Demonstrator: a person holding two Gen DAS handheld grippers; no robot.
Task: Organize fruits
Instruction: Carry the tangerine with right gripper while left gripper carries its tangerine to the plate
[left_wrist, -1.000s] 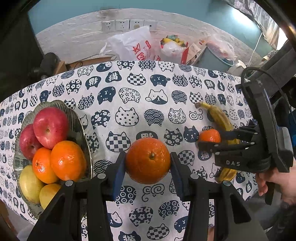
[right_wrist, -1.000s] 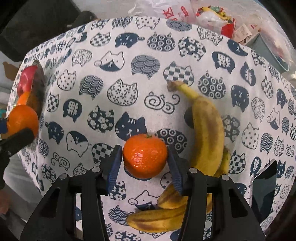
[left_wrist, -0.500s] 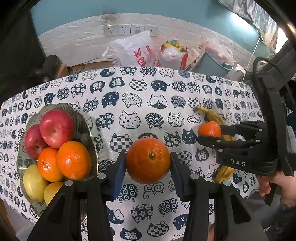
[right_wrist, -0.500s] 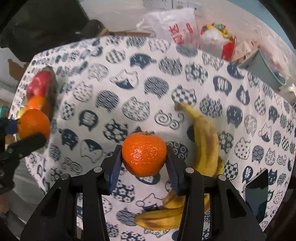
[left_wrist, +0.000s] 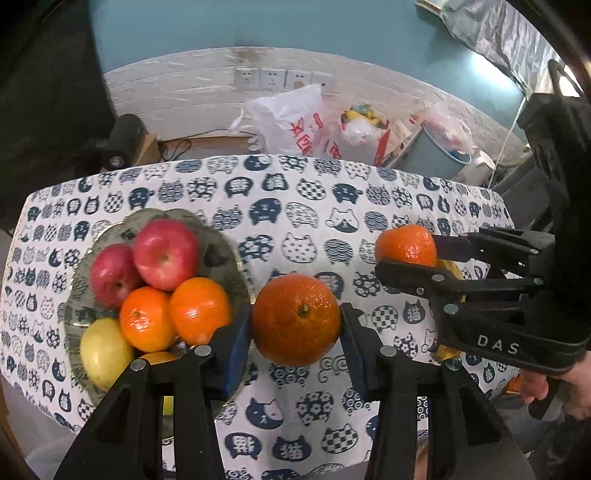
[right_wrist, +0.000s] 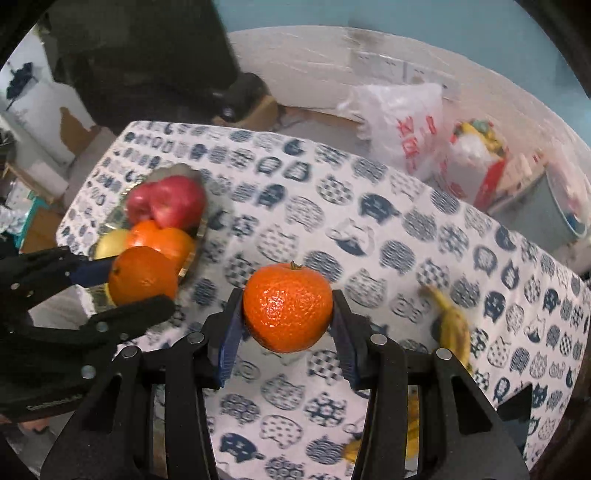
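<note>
The large orange (left_wrist: 295, 319) sits squarely between the blue pads of the left gripper (left_wrist: 295, 325), pressed on both sides and held clear of the cat-print tablecloth (left_wrist: 303, 206), just right of the fruit bowl (left_wrist: 207, 229). It is round, so it has no real long axis; its small green stem scar faces the left wrist camera. The left jaws stand only as far apart as the fruit is wide, clamped on it.

The smaller orange (right_wrist: 287, 307) is gripped the same way in the right gripper (right_wrist: 288, 321), its pads tight against both flanks, stem nub pointing up and away from the camera. It hangs above the cloth, to the right of the bowl and well apart from it, with the large orange between the two.

The bowl holds two red apples (left_wrist: 166, 253), two oranges (left_wrist: 199, 308) and a yellow-green fruit (left_wrist: 103, 350), piled touching one another. Bananas (right_wrist: 452, 328) lie on the cloth on the far side from the bowl, their stem end towards the wall. A hand (left_wrist: 561, 380) grips the right tool's handle.
</note>
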